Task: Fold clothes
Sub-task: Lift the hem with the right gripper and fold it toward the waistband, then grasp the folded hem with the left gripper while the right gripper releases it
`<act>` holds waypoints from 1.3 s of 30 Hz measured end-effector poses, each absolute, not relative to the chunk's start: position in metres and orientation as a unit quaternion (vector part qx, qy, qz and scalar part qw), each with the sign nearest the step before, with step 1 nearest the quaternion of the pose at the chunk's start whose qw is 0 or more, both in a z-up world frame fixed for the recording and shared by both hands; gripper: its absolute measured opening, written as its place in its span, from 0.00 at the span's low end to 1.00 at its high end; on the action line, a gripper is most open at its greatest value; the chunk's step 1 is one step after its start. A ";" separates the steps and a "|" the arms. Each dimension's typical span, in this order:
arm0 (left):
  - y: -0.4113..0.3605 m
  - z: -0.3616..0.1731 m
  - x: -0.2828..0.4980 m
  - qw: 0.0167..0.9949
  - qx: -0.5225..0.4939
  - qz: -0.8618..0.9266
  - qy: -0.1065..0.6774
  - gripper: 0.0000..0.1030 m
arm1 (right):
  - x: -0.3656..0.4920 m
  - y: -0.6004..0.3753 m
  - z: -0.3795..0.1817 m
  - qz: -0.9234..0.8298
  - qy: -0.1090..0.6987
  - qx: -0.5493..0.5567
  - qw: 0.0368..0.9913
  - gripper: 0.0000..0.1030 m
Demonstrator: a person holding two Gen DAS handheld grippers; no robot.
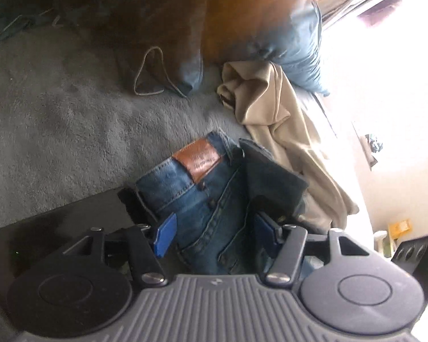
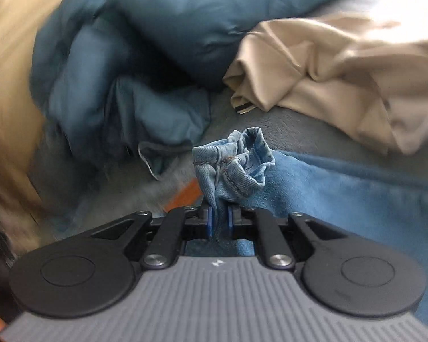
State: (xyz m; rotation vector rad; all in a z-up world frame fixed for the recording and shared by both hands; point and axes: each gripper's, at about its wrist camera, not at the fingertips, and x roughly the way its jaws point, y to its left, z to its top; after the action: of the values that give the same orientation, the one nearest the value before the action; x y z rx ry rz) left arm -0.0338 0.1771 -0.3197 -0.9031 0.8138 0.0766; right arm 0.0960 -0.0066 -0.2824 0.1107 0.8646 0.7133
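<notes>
Jeans (image 1: 202,188) on grey bed blanket (image 1: 57,114), mid-fold. Right gripper (image 2: 219,219) jaws nearly shut, pinching bunched denim hem. Left gripper (image 1: 214,233) jaws half wide, straddling waistband by leather patch (image 1: 198,159); pads apparently not pressing. Beige garment (image 1: 271,108) and blue pillow (image 1: 294,42) beyond. Next, likely: close left on waistband, carry hem to waistband, lay flat.

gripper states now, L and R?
Left gripper: open, jeans waistband between the pads, not pinched.
Right gripper: shut on jeans hem.
</notes>
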 end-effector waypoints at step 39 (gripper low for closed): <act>0.170 -0.319 0.026 0.855 -0.284 0.020 0.433 0.15 | 0.041 0.052 -0.313 0.423 0.306 -0.190 0.832 0.39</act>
State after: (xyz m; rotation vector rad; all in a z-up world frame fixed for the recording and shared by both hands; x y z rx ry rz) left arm 0.0256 0.1699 -0.3188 -0.5970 0.9110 0.0430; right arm 0.0407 0.0524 -0.3128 -0.4020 0.6488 0.8970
